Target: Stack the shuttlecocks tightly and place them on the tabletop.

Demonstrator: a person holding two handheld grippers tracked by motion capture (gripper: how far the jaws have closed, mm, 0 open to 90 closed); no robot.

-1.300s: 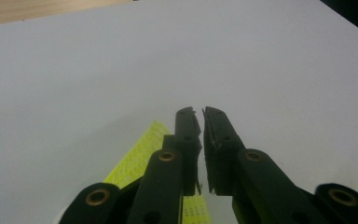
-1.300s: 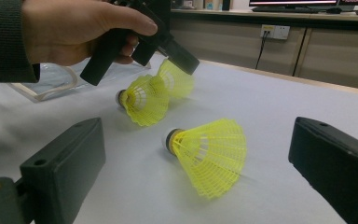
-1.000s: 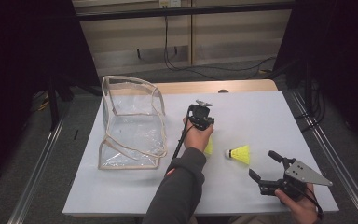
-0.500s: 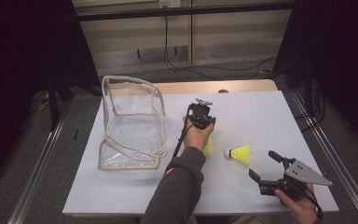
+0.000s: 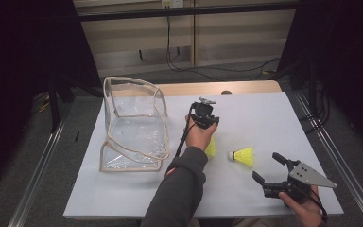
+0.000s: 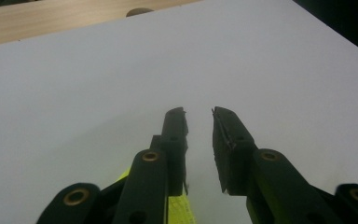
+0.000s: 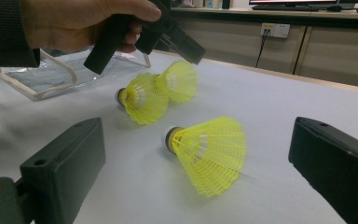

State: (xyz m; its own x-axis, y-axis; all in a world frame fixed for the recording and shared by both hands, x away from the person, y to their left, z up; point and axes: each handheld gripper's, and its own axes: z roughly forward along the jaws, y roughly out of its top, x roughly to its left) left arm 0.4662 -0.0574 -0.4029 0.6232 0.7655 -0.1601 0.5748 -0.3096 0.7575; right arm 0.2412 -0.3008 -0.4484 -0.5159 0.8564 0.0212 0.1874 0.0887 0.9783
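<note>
Three yellow shuttlecocks lie on the white table. One shuttlecock (image 5: 242, 156) (image 7: 209, 151) rests alone, straight in front of my right gripper (image 5: 270, 171) (image 7: 200, 149), whose jaws stand wide open a short way from it. Two more shuttlecocks (image 7: 142, 98) (image 7: 179, 81) lie side by side further off; one of them (image 5: 211, 147) peeks out from under the left hand. My left gripper (image 5: 204, 113) (image 6: 199, 114) hovers just above that pair, its jaws a narrow gap apart with nothing between them. A yellow skirt (image 6: 179, 210) shows beneath its jaws.
A clear plastic bag with pale trim (image 5: 132, 127) stands open at the left of the table (image 5: 264, 113). A wooden strip (image 5: 246, 87) runs along the table's far edge. Metal rails (image 5: 340, 156) flank both sides.
</note>
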